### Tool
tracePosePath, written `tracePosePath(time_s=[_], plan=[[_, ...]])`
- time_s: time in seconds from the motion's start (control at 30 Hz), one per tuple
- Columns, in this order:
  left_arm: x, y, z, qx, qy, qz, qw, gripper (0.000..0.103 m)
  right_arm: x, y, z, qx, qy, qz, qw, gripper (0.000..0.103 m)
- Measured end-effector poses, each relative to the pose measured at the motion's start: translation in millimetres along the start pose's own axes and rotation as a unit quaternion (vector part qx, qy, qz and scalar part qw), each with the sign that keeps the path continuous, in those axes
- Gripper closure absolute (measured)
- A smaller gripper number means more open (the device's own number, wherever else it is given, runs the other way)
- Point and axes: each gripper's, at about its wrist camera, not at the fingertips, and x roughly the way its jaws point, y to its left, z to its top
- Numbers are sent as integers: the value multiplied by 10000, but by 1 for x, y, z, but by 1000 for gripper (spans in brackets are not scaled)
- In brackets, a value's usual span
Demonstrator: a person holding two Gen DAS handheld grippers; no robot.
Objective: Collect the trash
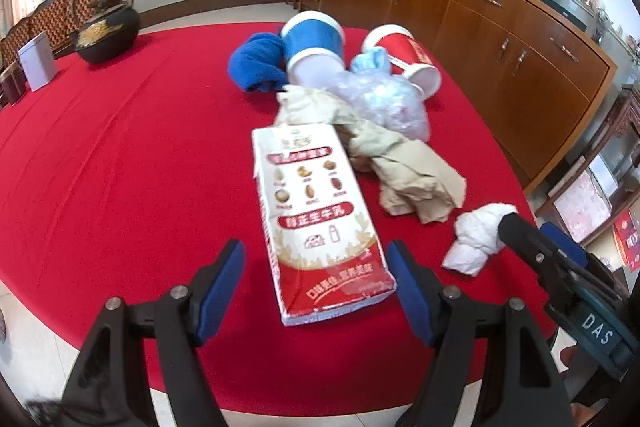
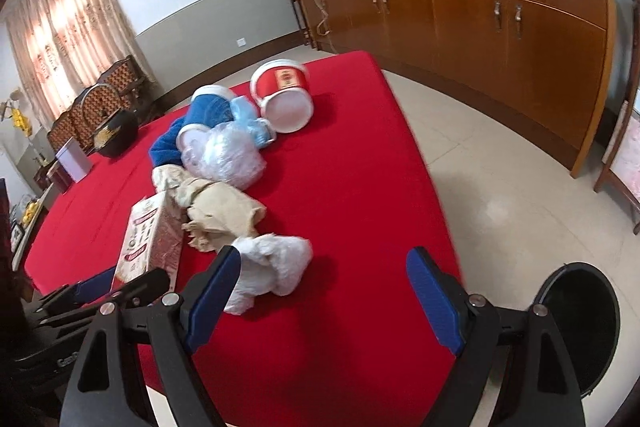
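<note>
Hovering over the red bench [image 1: 120,167], my left claw [image 1: 316,275] stands wide with the milk carton [image 1: 316,211] lying flat between its pads, untouched, lined up lengthwise so I judge a squeeze across its narrow sides would take it; my right claw [image 2: 324,287] gapes wide too, empty, just short of the crumpled white tissue [image 2: 272,267]; both point down at the litter because that is what I am here to gather. Beyond lie beige crumpled paper [image 1: 404,167], a clear plastic bag [image 1: 384,99], a blue tub [image 1: 314,43] and a red tub [image 1: 400,55] tipped on their sides, seemingly empty; the dark bin [image 2: 580,327] waits on the floor beside the bench, its contents hidden.
</note>
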Motion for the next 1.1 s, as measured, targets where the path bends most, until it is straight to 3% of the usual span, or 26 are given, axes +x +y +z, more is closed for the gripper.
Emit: tracePosePath(time_s=[0.17,0.27,0.3,0.37,0.47,0.83,1.0,1.1], plan=[[3,9,-1,-54,22,-1,10000,28,13,15,-1,-128,117,125,9998,18],[4,10,0,-29,-17,-11,10000,29,22,22,-3,-206,215,151,9994,42],[5,9,0,-12,-23,-24,10000,34,23,25,-3,-259,198,128,9994,47],[8,7,1,56,-16,-56,10000,46,25,28,-3,-316,206,133,9992,48],[7,8,0,62,-114,-59,9999,50,25,28,-5,-331,183,143,9992,51],[-25,16,-6,-52,-403,-104,9991,51,-3,19,-3,-276,-84,163,9995,54],[-47,4,-11,146,-542,-211,9982,51,-31,12,-4,-273,-267,85,9992,54],[-45,-2,-14,164,-402,-288,9986,51,-44,3,-9,-166,-264,70,9995,54]])
